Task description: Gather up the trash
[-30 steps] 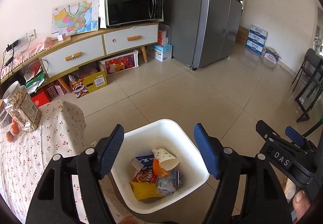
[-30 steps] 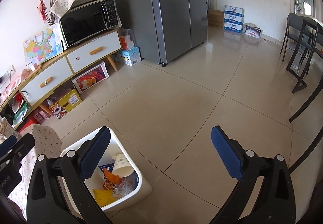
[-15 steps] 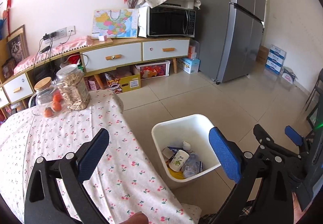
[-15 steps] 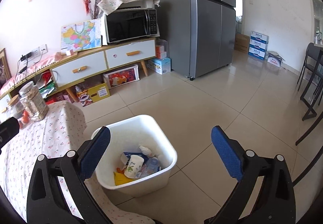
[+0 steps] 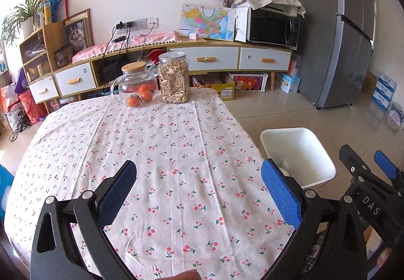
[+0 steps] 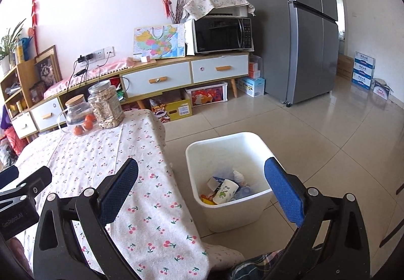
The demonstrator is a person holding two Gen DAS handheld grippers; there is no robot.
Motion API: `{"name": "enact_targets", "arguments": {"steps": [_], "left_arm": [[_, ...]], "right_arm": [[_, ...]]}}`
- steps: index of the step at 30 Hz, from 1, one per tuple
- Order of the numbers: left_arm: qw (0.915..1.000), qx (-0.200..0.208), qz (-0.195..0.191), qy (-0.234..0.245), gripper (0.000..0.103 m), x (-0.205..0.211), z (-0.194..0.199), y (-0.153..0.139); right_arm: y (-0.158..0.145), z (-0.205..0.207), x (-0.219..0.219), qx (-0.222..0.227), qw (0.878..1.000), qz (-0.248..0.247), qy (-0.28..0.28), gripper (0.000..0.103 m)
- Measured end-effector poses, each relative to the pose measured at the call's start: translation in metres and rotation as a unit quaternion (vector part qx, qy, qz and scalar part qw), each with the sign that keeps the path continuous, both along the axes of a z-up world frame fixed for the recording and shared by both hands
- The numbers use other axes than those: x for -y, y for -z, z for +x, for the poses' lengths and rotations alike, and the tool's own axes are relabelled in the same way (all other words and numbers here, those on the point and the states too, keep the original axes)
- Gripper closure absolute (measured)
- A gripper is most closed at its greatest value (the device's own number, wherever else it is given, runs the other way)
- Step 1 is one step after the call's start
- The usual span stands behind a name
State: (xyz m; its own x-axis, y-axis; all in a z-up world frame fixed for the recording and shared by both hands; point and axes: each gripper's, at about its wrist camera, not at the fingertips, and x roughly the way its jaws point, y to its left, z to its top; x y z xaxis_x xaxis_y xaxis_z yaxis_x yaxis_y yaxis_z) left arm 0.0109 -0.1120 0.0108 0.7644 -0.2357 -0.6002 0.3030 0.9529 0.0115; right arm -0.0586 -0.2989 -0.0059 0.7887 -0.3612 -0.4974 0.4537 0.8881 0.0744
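A white bin (image 6: 255,209) stands on the floor beside the table, with a paper cup (image 6: 225,191), wrappers and other trash lying in it. In the left wrist view the same bin (image 5: 315,153) shows at the right, past the table edge. My left gripper (image 5: 199,187) is open over the cherry-print tablecloth (image 5: 161,143) with nothing between its fingers. My right gripper (image 6: 202,187) is open too, above the table's corner and the bin, and holds nothing. Its black body (image 5: 368,194) shows at the right of the left wrist view.
A glass pot of oranges (image 5: 136,88) and a jar of snacks (image 5: 174,77) stand at the table's far edge. Behind are a low sideboard (image 6: 176,77), a microwave (image 6: 222,35) and a grey fridge (image 6: 298,27). Tiled floor (image 6: 315,128) stretches to the right of the bin.
Both views have swung left, from the bin on the floor to the table. The left gripper's jaws opened wider early on; both grippers stay without load.
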Motion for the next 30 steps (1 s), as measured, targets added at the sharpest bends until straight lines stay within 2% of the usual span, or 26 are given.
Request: {"name": "enact_targets", "arguments": {"steps": [4,8,13,30], "left_arm": [[0.9995,-0.025,-0.010,-0.015,0.007,-0.018,0.002,0.010],[0.9991,-0.034,-0.011,-0.022,0.007,-0.026,0.004,0.015],[0.9989,-0.035,-0.004,-0.031,0.007,-0.024,0.008,0.019],[0.9991,-0.027,0.008,-0.032,0.007,-0.020,0.007,0.019]], "right_arm": [[0.008,0.007,-0.009,-0.016,1.000,0.001,-0.022,0.007],[0.015,0.012,-0.017,-0.030,0.999,-0.004,-0.040,0.007],[0.016,0.015,-0.022,-0.030,0.998,-0.019,-0.046,0.007],[0.020,0.020,-0.022,-0.040,0.998,-0.015,-0.046,0.007]]}}
